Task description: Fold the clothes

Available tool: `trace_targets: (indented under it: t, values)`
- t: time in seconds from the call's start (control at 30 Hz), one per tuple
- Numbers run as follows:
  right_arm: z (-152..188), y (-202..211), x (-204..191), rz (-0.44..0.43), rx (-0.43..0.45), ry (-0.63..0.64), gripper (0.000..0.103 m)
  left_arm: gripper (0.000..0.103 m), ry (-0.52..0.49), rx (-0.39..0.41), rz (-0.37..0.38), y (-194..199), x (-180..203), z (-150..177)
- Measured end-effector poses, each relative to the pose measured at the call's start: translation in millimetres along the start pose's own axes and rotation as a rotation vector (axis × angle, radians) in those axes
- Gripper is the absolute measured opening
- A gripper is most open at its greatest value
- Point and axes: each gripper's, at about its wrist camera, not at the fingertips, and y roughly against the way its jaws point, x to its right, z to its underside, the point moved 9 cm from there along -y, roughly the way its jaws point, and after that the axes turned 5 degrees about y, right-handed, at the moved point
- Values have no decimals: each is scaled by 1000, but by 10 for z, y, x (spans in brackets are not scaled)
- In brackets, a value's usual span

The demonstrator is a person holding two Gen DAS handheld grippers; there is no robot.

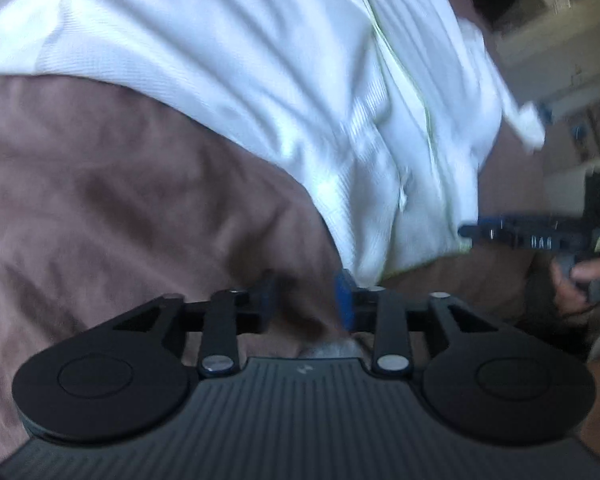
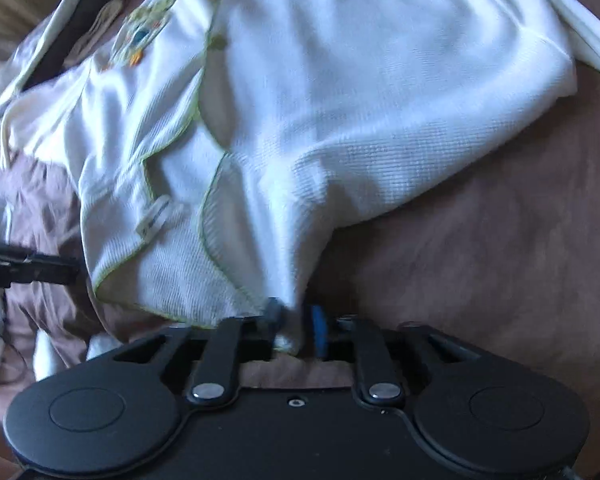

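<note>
Right gripper (image 2: 294, 326) pinches white garment (image 2: 340, 100) on brown bedspread (image 2: 480, 240).

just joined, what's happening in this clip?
A person with handheld tongs in each hand is folding a white garment with green-trimmed edges, spread on a brown cover. The right tongs are pinched on a bunched edge of the fabric. The left tongs stand open at the garment's near edge with only the brown cover between the fingers. Both views are motion-blurred, and no clean fold shows yet.
</note>
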Motion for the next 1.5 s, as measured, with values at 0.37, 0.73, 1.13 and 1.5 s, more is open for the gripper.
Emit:
trace_targets:
  t: [0.37,0.73,1.13,1.5]
  values:
    - [-425,659,827,9,224,-254,54,47,-359,245,-112,460,535,-921]
    - [-623,1094,1959,195,463,-501,61,53,-573,246,-127,-133,1355,-1219]
    - [-677,1245,2912,455,671,-720,29,53,-464,211,-200,-235,919,-1244]
    - [-1178,2736,3253,1042,895,-403,5,51,-371,208,-286,-125,293,-1278]
